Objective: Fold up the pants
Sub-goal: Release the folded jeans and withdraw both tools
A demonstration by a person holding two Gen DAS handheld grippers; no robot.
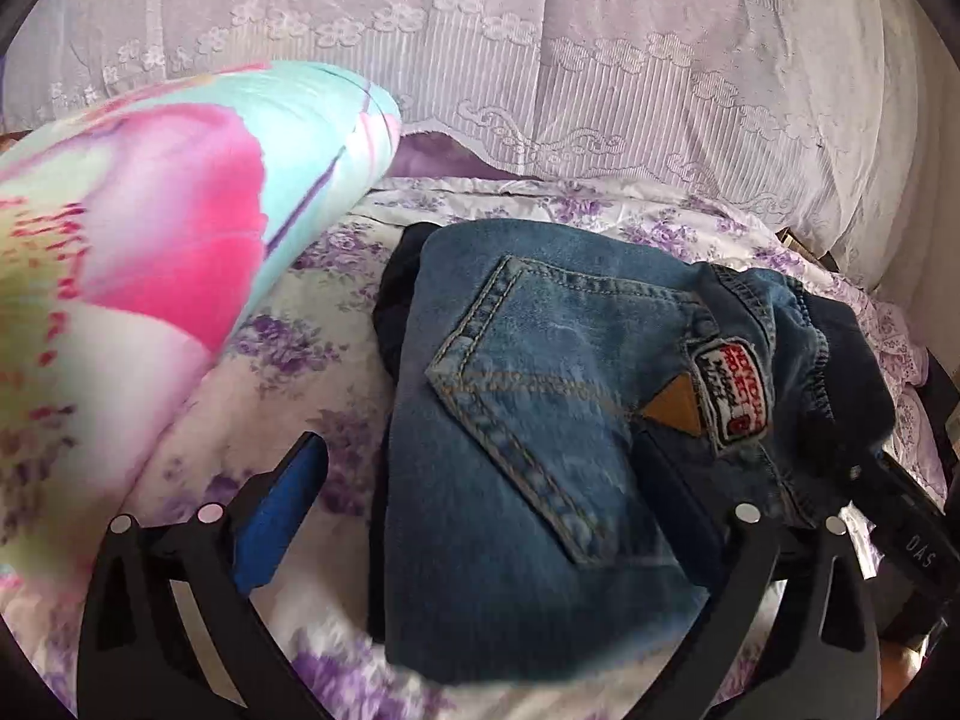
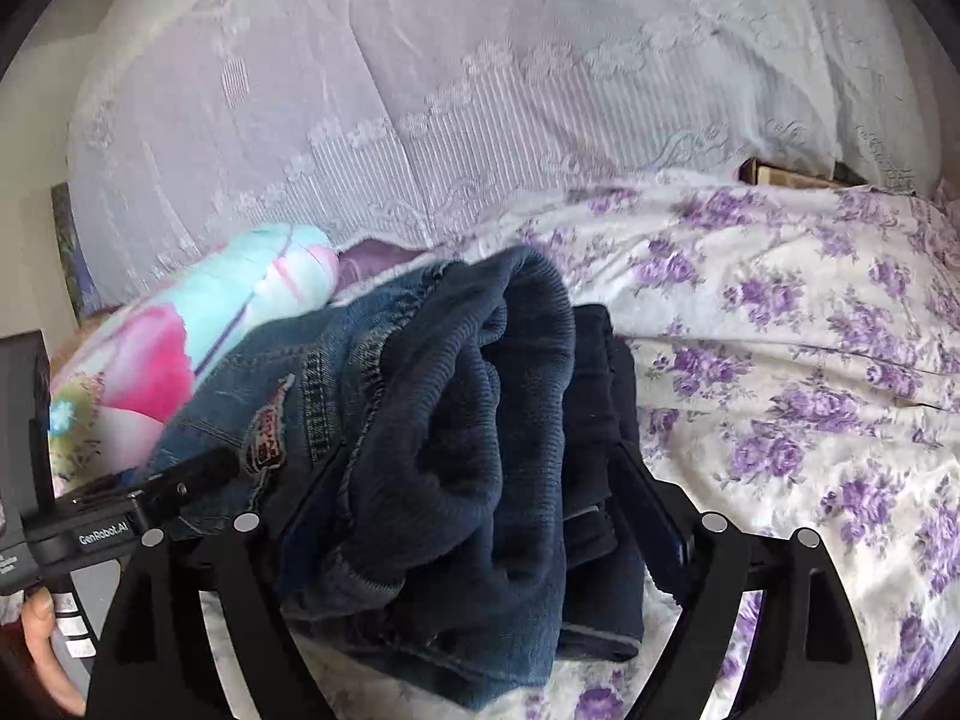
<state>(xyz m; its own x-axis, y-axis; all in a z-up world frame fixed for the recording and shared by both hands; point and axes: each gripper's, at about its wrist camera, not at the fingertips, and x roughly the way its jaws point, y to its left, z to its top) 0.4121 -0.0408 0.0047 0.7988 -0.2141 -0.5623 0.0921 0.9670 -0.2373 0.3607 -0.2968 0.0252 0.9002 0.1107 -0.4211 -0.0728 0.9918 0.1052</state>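
The folded blue jeans lie as a bundle on the flowered bedsheet, back pocket and a red-and-white patch facing up. My left gripper is open wide, its blue-padded left finger on the sheet beside the jeans, the right finger under or against the waist end. In the right wrist view the jeans' waistband and dark lining fill the gap of my right gripper, which is open with fingers on both sides of the bundle. The other gripper's body shows at the left.
A rolled pink-and-turquoise quilt lies left of the jeans, also visible in the right wrist view. A white lace cover drapes the headboard behind. Flowered sheet spreads to the right. A brown object sits at the bed's far edge.
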